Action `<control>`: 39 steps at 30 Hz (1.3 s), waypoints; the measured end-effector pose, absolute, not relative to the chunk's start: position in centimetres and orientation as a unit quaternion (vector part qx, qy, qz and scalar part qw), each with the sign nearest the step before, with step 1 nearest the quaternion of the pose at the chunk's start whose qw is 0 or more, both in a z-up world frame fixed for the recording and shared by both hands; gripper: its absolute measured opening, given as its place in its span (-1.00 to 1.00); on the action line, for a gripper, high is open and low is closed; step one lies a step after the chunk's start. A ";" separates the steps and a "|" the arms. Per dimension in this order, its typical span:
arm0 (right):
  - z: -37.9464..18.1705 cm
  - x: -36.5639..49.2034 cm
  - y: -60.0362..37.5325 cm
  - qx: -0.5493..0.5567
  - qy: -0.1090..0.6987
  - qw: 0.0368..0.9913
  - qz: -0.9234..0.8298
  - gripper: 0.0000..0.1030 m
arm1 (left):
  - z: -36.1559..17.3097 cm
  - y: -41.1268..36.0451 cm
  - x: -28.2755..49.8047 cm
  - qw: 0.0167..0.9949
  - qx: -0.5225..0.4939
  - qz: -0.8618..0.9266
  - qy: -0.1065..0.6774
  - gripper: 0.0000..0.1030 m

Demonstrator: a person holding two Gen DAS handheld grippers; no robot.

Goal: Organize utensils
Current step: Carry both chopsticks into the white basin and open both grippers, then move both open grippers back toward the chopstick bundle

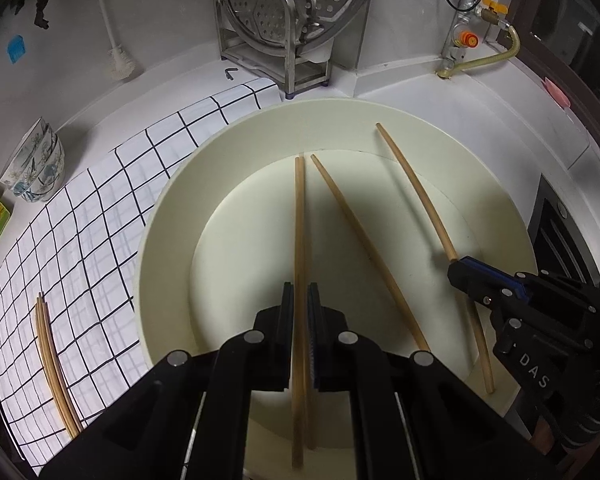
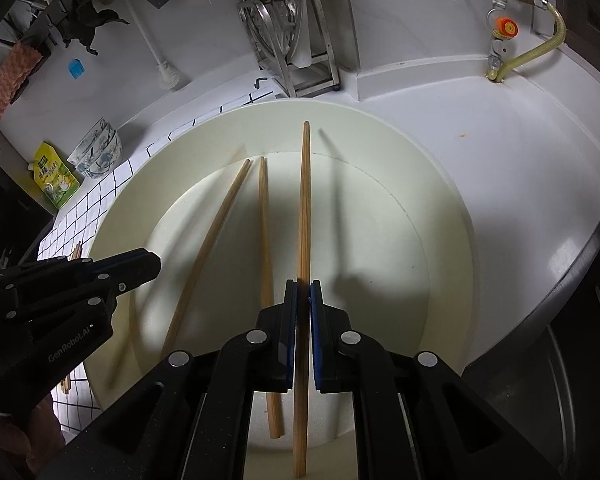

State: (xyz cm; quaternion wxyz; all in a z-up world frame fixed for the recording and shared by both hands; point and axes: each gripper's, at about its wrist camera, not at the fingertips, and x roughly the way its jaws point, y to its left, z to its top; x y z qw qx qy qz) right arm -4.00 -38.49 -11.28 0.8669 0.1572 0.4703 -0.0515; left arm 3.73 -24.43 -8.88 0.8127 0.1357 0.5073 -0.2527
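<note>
Left wrist view: the left gripper [image 1: 300, 304] has its jaws drawn almost together on a thin, pale wooden chopstick [image 1: 299, 220], gripping it partway along its length so that the far end reaches out over the large, round, cream-coloured plastic basin [image 1: 164, 216]. A second stick seems to lie close under it near the lower edge, though whether it is also clamped cannot be told. Another loose wooden chopstick [image 1: 364, 248] lies slanted on the basin floor just to the right. Further right, the right gripper [image 1: 460, 270] has its jaws closed on a long, curved-looking wooden chopstick [image 1: 412, 184] above the basin. On the black-and-white checked cloth [image 1: 100, 220] covering the white counter [image 1: 420, 80], a small bundle of wooden chopsticks [image 1: 54, 364] already rests together.

Right wrist view: the right gripper's jaws [image 2: 303, 304] are nearly shut on its stick [image 2: 305, 208], held around the middle. Two loose sticks [image 2: 220, 220] lie left of it in the basin.

These sticks should be light, stiff and smooth, likely to pivot or slide in a narrow pinch; a hold near the middle probably keeps them balanced for laying beside the bundle.
</note>
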 end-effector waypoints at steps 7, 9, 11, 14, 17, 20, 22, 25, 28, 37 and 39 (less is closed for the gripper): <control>-10.0 -4.7 -38.7 0.158 0.453 0.876 -0.059 -0.68 | -7.4 -23.1 3.5 0.828 0.118 -0.241 0.492 0.02; -9.6 -4.8 -38.7 0.156 0.450 0.877 -0.060 -0.67 | -6.9 -22.7 3.5 0.832 0.117 -0.239 0.487 0.02; -9.3 -4.9 -38.5 0.155 0.447 0.879 -0.059 -0.66 | -6.5 -22.4 3.4 0.835 0.116 -0.237 0.483 0.03; -8.7 -5.1 -38.1 0.156 0.441 0.882 -0.058 -0.55 | -5.9 -21.9 3.3 0.838 0.111 -0.234 0.480 0.12; -8.3 -5.3 -37.7 0.162 0.437 0.883 -0.056 -0.54 | -5.3 -21.2 3.0 0.842 0.110 -0.232 0.475 0.16; -7.8 -5.4 -37.1 0.164 0.435 0.884 -0.054 -0.48 | -4.6 -20.3 2.8 0.846 0.105 -0.230 0.469 0.27; -7.5 -5.4 -36.7 0.164 0.432 0.885 -0.053 -0.35 | -4.2 -19.7 2.8 0.849 0.103 -0.227 0.466 0.28; -6.9 -5.5 -35.6 0.158 0.426 0.889 -0.049 -0.23 | -3.6 -18.5 2.6 0.854 0.099 -0.219 0.461 0.31; -6.5 -5.4 -34.6 0.151 0.424 0.892 -0.044 -0.06 | -3.1 -17.1 2.4 0.859 0.094 -0.211 0.456 0.39; -5.0 -4.4 -31.0 0.127 0.419 0.899 -0.023 0.14 | -1.7 -12.1 2.3 0.875 0.063 -0.175 0.446 0.58; -4.8 -4.1 -30.0 0.121 0.420 0.899 -0.015 0.15 | -1.4 -10.9 2.3 0.880 0.059 -0.164 0.442 0.60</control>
